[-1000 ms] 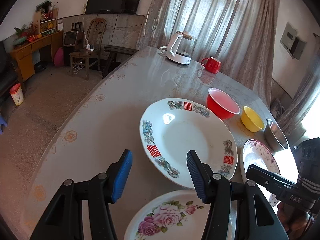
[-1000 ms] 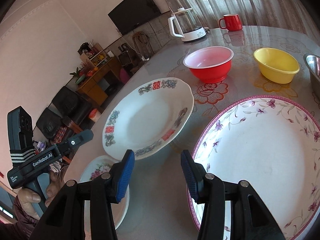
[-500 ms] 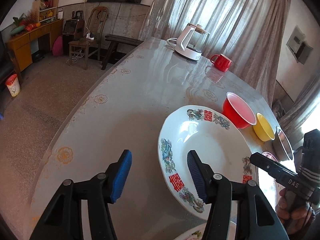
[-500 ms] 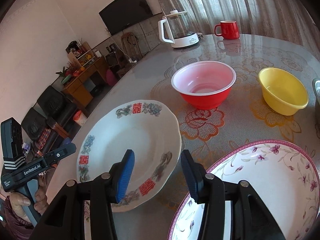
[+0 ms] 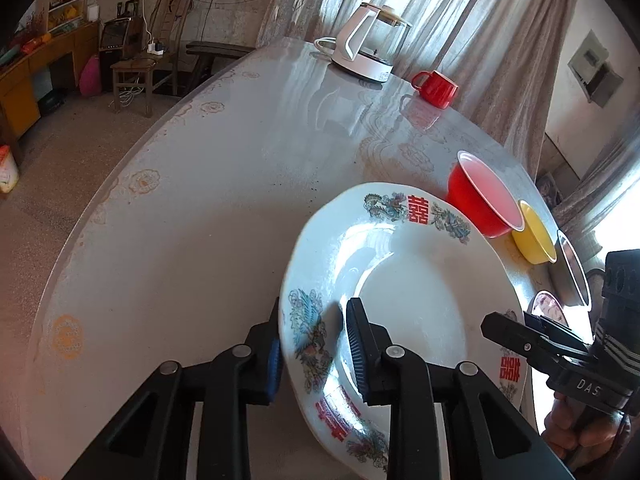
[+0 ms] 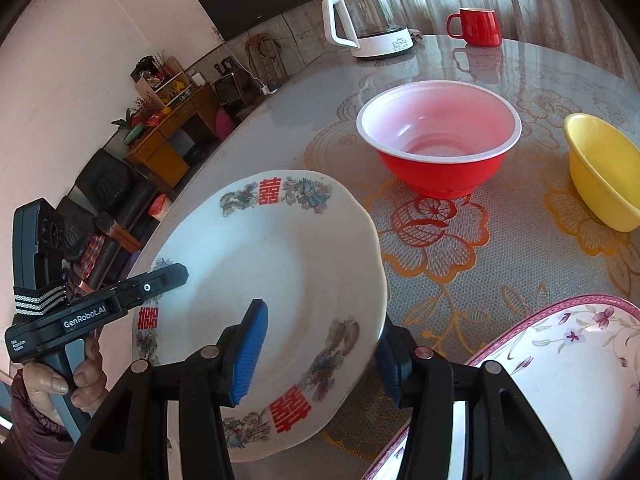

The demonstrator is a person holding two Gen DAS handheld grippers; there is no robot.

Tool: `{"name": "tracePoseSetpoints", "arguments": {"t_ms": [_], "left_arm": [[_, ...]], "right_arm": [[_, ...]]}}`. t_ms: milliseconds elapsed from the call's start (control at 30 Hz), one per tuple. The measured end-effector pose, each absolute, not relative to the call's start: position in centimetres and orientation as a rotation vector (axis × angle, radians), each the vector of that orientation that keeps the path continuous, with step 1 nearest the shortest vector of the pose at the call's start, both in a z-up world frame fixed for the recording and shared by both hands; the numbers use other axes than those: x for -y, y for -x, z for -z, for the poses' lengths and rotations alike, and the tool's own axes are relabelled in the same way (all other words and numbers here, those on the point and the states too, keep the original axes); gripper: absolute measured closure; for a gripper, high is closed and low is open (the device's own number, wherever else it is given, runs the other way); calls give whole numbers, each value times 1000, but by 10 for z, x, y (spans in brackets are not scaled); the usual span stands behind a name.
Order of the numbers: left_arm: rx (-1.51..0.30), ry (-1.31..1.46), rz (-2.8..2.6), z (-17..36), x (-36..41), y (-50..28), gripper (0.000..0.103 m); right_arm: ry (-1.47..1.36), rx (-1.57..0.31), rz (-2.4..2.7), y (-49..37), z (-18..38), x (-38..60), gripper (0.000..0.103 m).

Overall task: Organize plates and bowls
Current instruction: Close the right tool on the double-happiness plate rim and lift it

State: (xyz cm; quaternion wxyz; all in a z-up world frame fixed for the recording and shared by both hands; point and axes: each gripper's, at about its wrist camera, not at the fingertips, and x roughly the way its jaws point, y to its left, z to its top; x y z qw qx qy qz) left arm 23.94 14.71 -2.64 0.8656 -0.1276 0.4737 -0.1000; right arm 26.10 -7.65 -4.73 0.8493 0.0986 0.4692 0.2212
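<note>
A white plate with red characters and a dragon pattern (image 5: 416,296) (image 6: 280,264) lies on the table. My left gripper (image 5: 312,344) straddles its left rim, one finger above and one below. My right gripper (image 6: 320,356) straddles its right rim the same way. Both sets of jaws are still apart; I cannot tell if the pads press the plate. A red bowl (image 6: 438,136), a yellow bowl (image 6: 604,168) and a purple-flowered plate (image 6: 560,380) sit to the right. A steel bowl (image 5: 572,276) is beyond the yellow one.
A glass kettle on a white base (image 5: 368,44) and a red mug (image 5: 436,88) stand at the far end of the table (image 5: 224,184). The table edge (image 5: 100,216) curves along the left, with floor, chairs and a wooden cabinet beyond.
Both grippers moved in onto the white plate from opposite sides. Each now has its fingers around a rim. The small rose plate has dropped out of view.
</note>
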Motion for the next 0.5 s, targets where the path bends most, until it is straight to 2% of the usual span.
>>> {"name": "tracePoseSetpoints", "arguments": {"t_ms": [233,500], "left_arm": [[-1023,269,219,26,-144,-252,70],[-1036,210,189,25,-140,-242,72]], "right_arm": [[-130,-997,-426,-263,47,66,51],[-111,-1006,-419,-266,48,68,53]]}}
